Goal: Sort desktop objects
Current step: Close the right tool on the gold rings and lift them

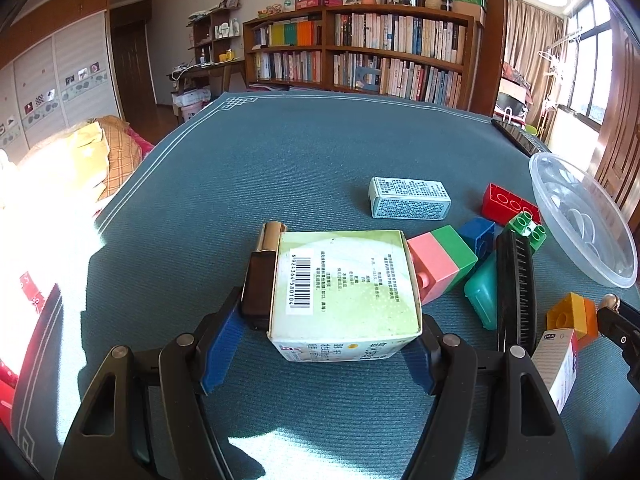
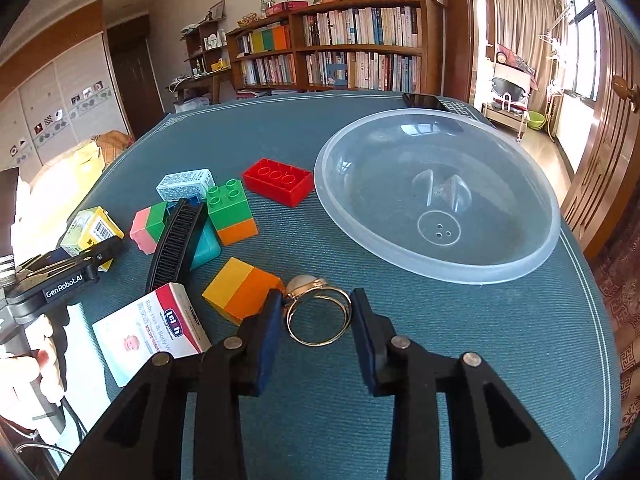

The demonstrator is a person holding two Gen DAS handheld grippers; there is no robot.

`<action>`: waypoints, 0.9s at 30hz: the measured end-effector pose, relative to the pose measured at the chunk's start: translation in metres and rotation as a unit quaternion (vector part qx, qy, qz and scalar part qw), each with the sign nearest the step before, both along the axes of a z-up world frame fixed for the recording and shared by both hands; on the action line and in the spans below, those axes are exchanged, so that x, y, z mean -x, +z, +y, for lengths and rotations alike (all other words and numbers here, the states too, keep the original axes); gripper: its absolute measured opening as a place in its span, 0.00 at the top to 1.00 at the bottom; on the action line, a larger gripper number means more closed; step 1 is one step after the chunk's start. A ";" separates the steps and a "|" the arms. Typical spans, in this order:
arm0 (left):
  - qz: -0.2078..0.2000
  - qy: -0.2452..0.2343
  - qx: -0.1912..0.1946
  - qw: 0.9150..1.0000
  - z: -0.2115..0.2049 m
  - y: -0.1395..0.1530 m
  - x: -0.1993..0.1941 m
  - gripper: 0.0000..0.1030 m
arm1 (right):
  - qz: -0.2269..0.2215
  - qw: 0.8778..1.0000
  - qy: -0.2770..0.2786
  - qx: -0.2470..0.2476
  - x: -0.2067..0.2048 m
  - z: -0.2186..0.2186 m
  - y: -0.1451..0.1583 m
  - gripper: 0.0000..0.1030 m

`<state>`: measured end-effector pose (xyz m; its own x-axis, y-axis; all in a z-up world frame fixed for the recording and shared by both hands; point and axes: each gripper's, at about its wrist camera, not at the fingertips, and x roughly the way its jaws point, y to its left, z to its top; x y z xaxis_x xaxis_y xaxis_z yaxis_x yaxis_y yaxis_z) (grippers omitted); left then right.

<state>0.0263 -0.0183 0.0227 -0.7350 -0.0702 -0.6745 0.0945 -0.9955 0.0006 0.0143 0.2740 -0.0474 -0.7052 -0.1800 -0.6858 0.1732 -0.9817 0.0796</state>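
The left gripper (image 1: 320, 344) is held low with jaws spread wide; the right gripper (image 2: 316, 328) is likewise held open.

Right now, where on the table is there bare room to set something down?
Free: the far cloth between the table edge and the small white box, and the near-right cloth beside the clear bowl. Crowded: the blocks around the black comb, left of the ring.

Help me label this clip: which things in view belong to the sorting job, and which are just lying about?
Sorting job: green box, gold ring, clear plastic bowl, red brick, comb, baby wash box, yellow-orange brick.

Lying about: phone, bookshelf, pillow.
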 end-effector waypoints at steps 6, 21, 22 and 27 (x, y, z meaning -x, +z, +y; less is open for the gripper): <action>0.004 0.001 0.002 1.000 0.003 0.004 -0.001 0.29 | 0.007 1.000 0.005 0.021 -0.003 0.001 0.009 0.63; 0.025 -0.024 0.005 0.999 0.031 0.026 -0.002 0.29 | 0.042 0.997 -0.029 0.052 0.001 0.024 0.032 0.63; 0.027 -0.028 0.004 0.999 0.035 0.029 0.000 0.29 | 0.046 0.997 -0.034 0.054 0.002 0.028 0.035 0.63; 0.037 -0.051 -0.003 0.998 0.057 0.041 0.003 0.29 | 0.065 0.994 -0.060 0.059 0.006 0.051 0.044 0.63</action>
<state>0.0236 0.0385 0.0632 -0.7855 0.0118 -0.6188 -0.0085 -0.9999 -0.0083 0.0081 0.3248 -0.0031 -0.8074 -0.1635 -0.5669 0.0717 -0.9809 0.1808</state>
